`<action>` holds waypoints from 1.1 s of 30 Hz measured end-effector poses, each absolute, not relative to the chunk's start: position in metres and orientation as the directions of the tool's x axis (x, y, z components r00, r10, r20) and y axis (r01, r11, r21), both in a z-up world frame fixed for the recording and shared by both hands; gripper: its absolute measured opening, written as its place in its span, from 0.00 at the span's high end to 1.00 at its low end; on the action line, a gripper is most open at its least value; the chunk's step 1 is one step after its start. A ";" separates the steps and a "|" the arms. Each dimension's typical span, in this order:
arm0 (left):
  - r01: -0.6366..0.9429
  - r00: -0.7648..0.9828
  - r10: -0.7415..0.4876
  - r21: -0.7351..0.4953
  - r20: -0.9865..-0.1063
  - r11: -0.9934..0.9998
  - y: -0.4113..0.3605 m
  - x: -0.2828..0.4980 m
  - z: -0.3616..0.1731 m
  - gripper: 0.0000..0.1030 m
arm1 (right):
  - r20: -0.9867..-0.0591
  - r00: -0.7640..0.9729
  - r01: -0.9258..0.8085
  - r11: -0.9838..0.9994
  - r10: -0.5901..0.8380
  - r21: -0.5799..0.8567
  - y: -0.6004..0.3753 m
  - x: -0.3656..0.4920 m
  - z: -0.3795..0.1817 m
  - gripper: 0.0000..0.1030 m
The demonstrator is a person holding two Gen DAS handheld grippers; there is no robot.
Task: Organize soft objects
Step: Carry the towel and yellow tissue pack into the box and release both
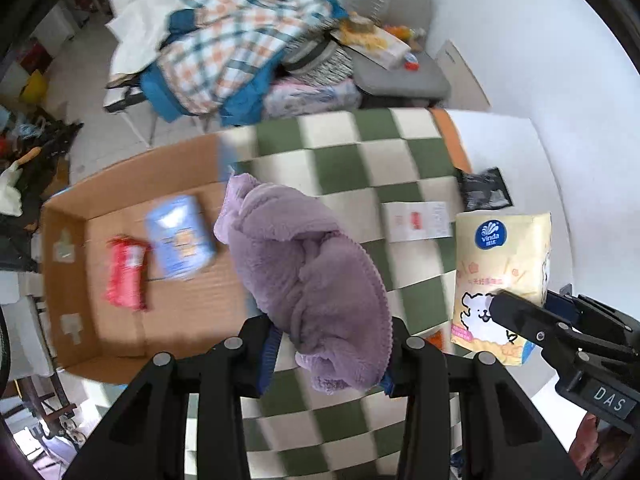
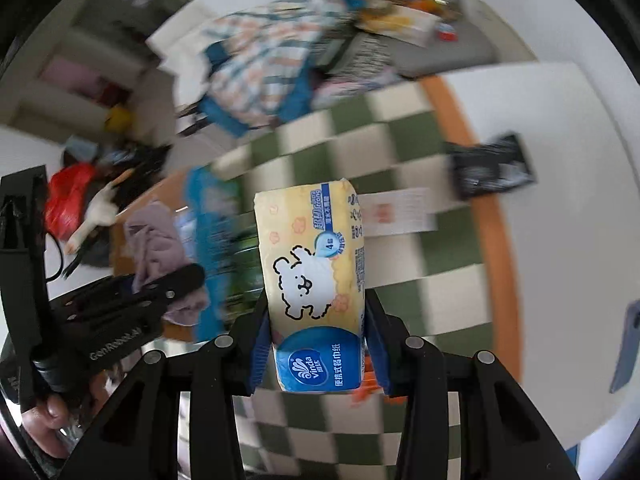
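**Both grippers loaded, heading for the cardboard box**

The step in hand looks like the carry: each gripper has a soft item lifted above the green-and-cream checkered mat (image 1: 360, 168), and the open cardboard box (image 1: 132, 320) lies to the left of it.

The left gripper (image 1: 332, 344) has its jaws closed onto a purple fleece cloth (image 1: 304, 276). The cloth is bunched between the blue pads, pinched near its lower end, with most of its bulk billowing forward and to the left beyond the fingertips, so that it overhangs the box's near edge in the left wrist view. Inside the box lie a red packet (image 1: 126, 280) and a blue packet (image 1: 180, 236), side by side and blurred.

The right gripper (image 2: 316, 344) has its jaws clamped on a yellow Vinda tissue pack (image 2: 314, 264), gripped across its width at the end bearing the blue logo; the rest of the pack stands out forward, past the tips. In the left wrist view the same pack (image 1: 500, 276) sits well to the right of the cloth.

By my reading, the next move calls for bringing the cloth fully over the box's open floor, clear of the two packets, before the jaws part; the loose fleece may snag on a pad or drape over the box wall. The tissue pack would follow, and being firmer should drop cleanly.

A white paper slip (image 1: 416, 220) and a black pouch (image 1: 484, 188) lie farther back, the slip on the mat and the pouch on the white surface (image 1: 500, 136) beside it.
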State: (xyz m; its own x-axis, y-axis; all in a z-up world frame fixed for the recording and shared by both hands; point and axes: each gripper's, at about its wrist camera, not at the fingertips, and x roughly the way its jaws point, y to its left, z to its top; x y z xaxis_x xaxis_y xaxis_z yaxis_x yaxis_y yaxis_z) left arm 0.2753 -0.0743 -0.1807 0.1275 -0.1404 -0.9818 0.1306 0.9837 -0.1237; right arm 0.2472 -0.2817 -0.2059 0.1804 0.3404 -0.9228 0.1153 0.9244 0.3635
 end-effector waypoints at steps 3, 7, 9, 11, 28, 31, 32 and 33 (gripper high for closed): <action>0.096 0.154 -0.102 -0.088 -0.983 0.991 -0.019 0.268 -0.167 0.65 | -0.912 0.174 0.044 0.922 0.372 0.385 -0.224 0.245 -0.191 0.57; 0.035 0.166 -0.042 -0.036 -0.985 0.999 0.048 0.268 -0.164 0.65 | -0.908 0.145 -0.024 0.918 0.394 0.395 -0.153 0.251 -0.184 0.57; 0.009 0.164 -0.007 -0.006 -0.986 1.000 0.080 0.272 -0.170 0.65 | -0.917 0.139 -0.059 0.928 0.374 0.369 -0.115 0.262 -0.186 0.57; -0.012 0.152 0.021 0.020 -0.988 1.000 0.107 0.280 -0.180 0.65 | -0.929 0.135 -0.081 0.939 0.343 0.335 -0.087 0.273 -0.189 0.57; -0.040 -0.060 -0.005 -0.003 -0.998 0.999 0.196 0.353 -0.297 0.65 | -0.998 0.051 -0.100 0.994 0.039 0.033 0.023 0.372 -0.290 0.57; -0.022 -0.093 0.012 0.014 -0.996 1.000 0.195 0.360 -0.311 0.61 | -0.999 0.041 -0.087 0.996 0.017 0.013 0.023 0.379 -0.304 0.55; -0.021 -0.109 0.020 0.022 -0.994 1.000 0.196 0.363 -0.315 0.60 | -0.999 0.039 -0.083 0.997 0.005 0.002 0.022 0.381 -0.308 0.55; -0.025 -0.120 0.022 0.025 -0.992 0.999 0.196 0.364 -0.318 0.60 | -0.999 0.036 -0.082 0.997 -0.007 -0.010 0.023 0.382 -0.312 0.53</action>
